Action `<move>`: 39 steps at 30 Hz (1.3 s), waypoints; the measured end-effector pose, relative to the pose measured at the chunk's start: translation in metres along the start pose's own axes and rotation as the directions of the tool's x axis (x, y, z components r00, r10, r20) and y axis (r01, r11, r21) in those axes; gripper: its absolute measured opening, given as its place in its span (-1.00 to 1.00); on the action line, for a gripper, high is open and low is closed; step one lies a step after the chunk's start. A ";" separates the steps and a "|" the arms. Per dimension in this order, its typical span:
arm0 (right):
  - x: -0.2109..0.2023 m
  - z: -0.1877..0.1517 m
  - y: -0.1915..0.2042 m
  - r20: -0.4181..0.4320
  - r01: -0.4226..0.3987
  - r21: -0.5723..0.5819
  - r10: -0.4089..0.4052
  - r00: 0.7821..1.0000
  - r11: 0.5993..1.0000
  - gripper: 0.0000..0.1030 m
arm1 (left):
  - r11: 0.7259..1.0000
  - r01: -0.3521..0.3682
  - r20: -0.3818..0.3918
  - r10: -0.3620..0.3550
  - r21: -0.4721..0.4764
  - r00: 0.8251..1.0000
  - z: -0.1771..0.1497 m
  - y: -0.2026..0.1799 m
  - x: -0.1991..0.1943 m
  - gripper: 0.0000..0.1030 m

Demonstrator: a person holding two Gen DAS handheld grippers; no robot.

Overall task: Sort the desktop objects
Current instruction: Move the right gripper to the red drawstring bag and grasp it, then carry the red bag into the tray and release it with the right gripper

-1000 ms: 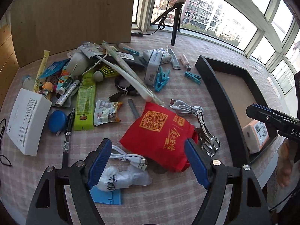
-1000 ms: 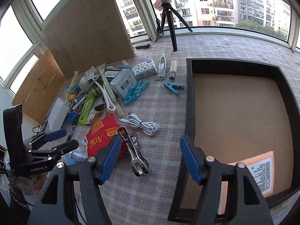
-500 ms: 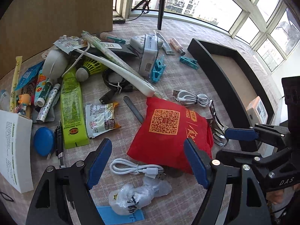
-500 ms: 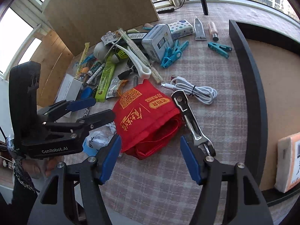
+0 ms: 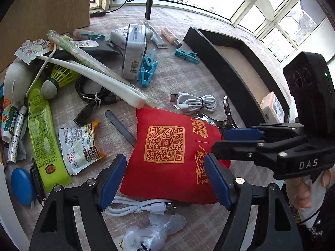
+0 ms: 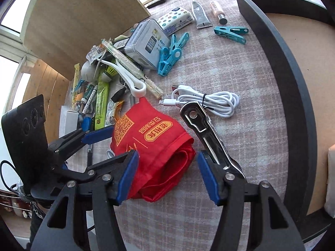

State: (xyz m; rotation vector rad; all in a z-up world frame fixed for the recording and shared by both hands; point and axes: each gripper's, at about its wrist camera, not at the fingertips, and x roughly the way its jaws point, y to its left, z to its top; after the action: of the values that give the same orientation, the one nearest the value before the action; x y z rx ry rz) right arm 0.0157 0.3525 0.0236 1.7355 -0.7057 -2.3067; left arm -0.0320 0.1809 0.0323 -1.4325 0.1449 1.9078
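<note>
My left tongs (image 5: 165, 185) stand apart over the red drawstring bag (image 5: 173, 152), which lies on the checked tabletop (image 6: 240, 67) near its front edge; the pads straddle the bag's lower half without visibly pressing it. My right tongs (image 6: 167, 177) have just been closing, yet they are still apart, with the bag's open mouth between the pads, and I cannot see them gripping it.

The bag carries an orange QR code and Chinese characters I cannot make out. "DAS" is moulded on my right tongs' body as the left view shows it. The small white snack packet (image 5: 80, 148) reads something like "Office", not clearly.

Only the left view shows the white USB cable (image 5: 139, 207) and crumpled plastic bag (image 5: 150, 232) at the near edge. The right view alone shows the steel clip (image 6: 206, 131) in full, beside the bag, and the star-patterned tissue pack (image 6: 175, 21).

A second ago both tongs sat higher and farther back; now they meet at the bag.
</note>
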 end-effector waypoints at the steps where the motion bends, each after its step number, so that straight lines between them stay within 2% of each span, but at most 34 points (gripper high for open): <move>1: 0.002 0.001 -0.002 -0.008 0.004 0.005 -0.004 1.000 1.000 -0.02 | 1.000 0.006 0.000 -0.006 0.009 1.000 -0.001 0.000 -0.001 0.46; 5: 0.012 0.007 -0.010 -0.042 -0.029 0.048 0.031 0.999 0.998 -0.03 | 0.999 0.020 -0.011 -0.020 0.038 1.000 -0.003 -0.004 0.001 0.46; 9: 0.019 0.010 0.000 -0.066 -0.078 0.026 0.079 0.995 0.997 -0.07 | 0.998 0.030 -0.019 -0.029 0.056 0.999 -0.007 -0.014 0.006 0.46; 11: 0.021 0.011 0.008 -0.063 -0.072 0.007 0.072 0.995 0.997 -0.08 | 0.998 0.011 -0.011 -0.010 0.061 1.000 -0.008 -0.019 0.005 0.46; 15: 0.018 0.013 0.022 -0.063 -0.090 -0.032 0.088 0.994 0.995 -0.13 | 0.998 0.034 0.020 -0.035 0.055 0.999 -0.007 -0.022 -0.005 0.45; 20: 0.018 0.012 0.032 -0.058 -0.079 -0.071 0.075 0.995 0.994 -0.15 | 0.999 0.008 0.044 -0.011 0.052 0.999 -0.007 -0.024 -0.013 0.45; 24: 0.006 0.009 0.040 -0.030 -0.071 -0.106 0.069 0.997 0.992 -0.17 | 0.999 0.007 0.079 -0.010 0.038 0.997 -0.008 -0.027 -0.025 0.45; 30: -0.022 0.010 0.048 0.030 -0.053 -0.156 0.058 0.998 0.986 -0.17 | 0.996 -0.045 0.127 0.035 0.071 0.991 0.000 -0.047 -0.045 0.45; 39: -0.069 0.012 0.029 0.120 -0.016 -0.159 0.035 0.992 0.987 -0.17 | 0.990 -0.061 0.182 0.037 0.127 0.983 0.029 -0.093 -0.053 0.45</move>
State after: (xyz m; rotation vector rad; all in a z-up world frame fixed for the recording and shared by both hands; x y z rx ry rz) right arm 0.0218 0.3587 0.0990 1.5190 -0.5438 -2.3965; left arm 0.0077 0.2374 0.1196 -1.1736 0.2177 2.0176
